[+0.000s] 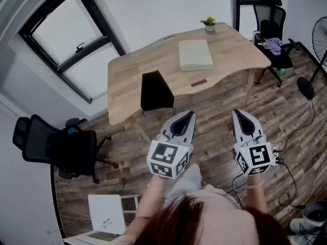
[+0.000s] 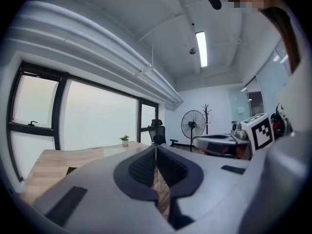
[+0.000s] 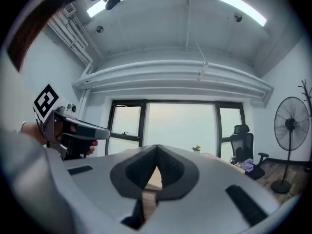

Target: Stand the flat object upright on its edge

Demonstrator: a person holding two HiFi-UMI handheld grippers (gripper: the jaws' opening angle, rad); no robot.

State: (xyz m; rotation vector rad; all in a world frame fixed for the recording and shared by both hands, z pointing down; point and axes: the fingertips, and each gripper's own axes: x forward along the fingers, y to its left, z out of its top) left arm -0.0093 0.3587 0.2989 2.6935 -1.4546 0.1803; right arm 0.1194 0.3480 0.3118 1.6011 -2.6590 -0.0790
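Observation:
A flat pale-green book-like object (image 1: 194,54) lies on its face on the wooden table (image 1: 148,68), near the far side. My left gripper (image 1: 187,115) is held in the air well short of the table, shut with nothing between its jaws. Held level with it to the right, my right gripper (image 1: 241,114) is also shut and empty. In the left gripper view the closed jaws (image 2: 156,147) point toward the table (image 2: 53,162). The right gripper view shows its tips (image 3: 156,147) closed too, with the left gripper (image 3: 68,130) at the left.
A small potted plant (image 1: 209,24) stands at the table's far edge. A black panel (image 1: 155,91) hangs under the table's front. Office chairs stand at the left (image 1: 56,147) and far right (image 1: 273,29). A floor fan (image 1: 317,50) and cables (image 1: 291,152) sit at the right. White box (image 1: 107,213) on floor.

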